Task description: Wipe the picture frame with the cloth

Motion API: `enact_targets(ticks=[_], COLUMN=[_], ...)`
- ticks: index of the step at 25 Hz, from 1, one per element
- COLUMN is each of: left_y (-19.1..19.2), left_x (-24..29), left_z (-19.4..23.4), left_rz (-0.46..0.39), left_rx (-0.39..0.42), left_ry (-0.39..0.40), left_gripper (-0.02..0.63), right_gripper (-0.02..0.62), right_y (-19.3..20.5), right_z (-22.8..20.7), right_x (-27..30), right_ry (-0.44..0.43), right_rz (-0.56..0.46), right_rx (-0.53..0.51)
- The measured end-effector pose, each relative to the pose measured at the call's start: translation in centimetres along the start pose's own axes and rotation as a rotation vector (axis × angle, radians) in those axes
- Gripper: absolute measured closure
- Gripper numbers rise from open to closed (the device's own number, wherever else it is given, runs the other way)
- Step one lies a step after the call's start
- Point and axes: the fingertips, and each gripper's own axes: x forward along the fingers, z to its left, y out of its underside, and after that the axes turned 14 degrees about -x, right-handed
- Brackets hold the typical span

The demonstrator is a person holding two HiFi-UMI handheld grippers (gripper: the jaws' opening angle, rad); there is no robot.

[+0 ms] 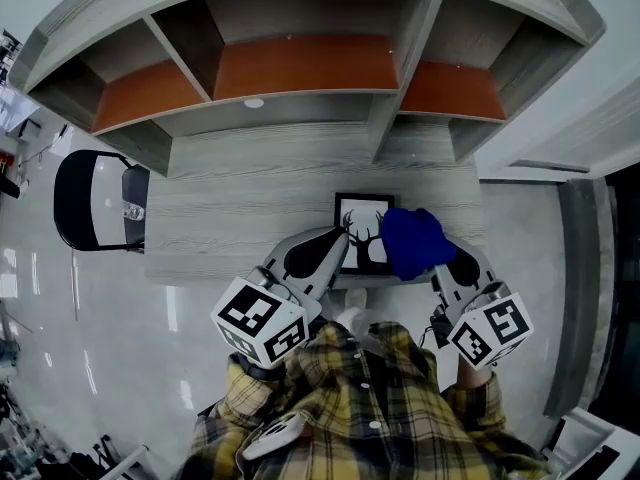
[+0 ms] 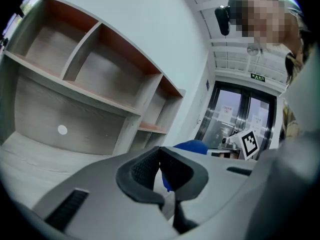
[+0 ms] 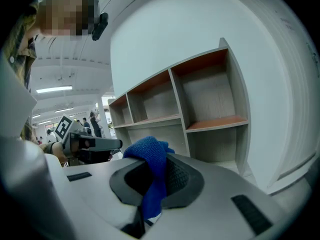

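A black picture frame (image 1: 364,220) with an antler print lies on the grey desk (image 1: 230,203), near its front edge. My left gripper (image 1: 343,250) reaches the frame's lower left corner and looks shut on that edge; in the left gripper view its jaws (image 2: 160,156) meet at the tips. My right gripper (image 1: 438,265) is shut on a blue cloth (image 1: 414,241), which rests bunched over the frame's right side. In the right gripper view the cloth (image 3: 149,156) bulges up from between the jaws of the right gripper (image 3: 159,168). The left gripper view shows the cloth (image 2: 191,146) just beyond its jaws.
A hutch of open shelves (image 1: 300,68) with orange boards rises along the back of the desk. A black chair (image 1: 95,200) stands at the desk's left end. Glass doors (image 2: 240,114) show behind the right gripper's marker cube (image 2: 250,143).
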Motion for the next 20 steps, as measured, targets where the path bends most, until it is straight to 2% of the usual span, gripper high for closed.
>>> enact_targets(ticks=[7,10,14,20], left_y=[-4.1,-4.9,-4.5,-2.5], left_x=[0.8,0.9,1.4,1.8], left_z=[4.1,5.4,6.9,8.5], left_rz=[0.043,0.087,0.146,0.202], left_rx=[0.019,0.021,0.010,-0.033], left_ry=[0.073,0.120,0.159,0.156], left_gripper=[0.600,0.600,0.600,0.600], right_gripper=[0.561,0.561,0.561,0.561], right_y=[-1.6,-1.5,-0.6,1.3], right_z=[0.4,0.9,1.5,2.3], right_x=[4.4,5.7,7.3,8.5], right_ry=[0.101,0.156,0.199,0.190], right_rz=[0.000,0.018,0.043,0.086], right_rx=[0.021,0.043,0.072,0.121])
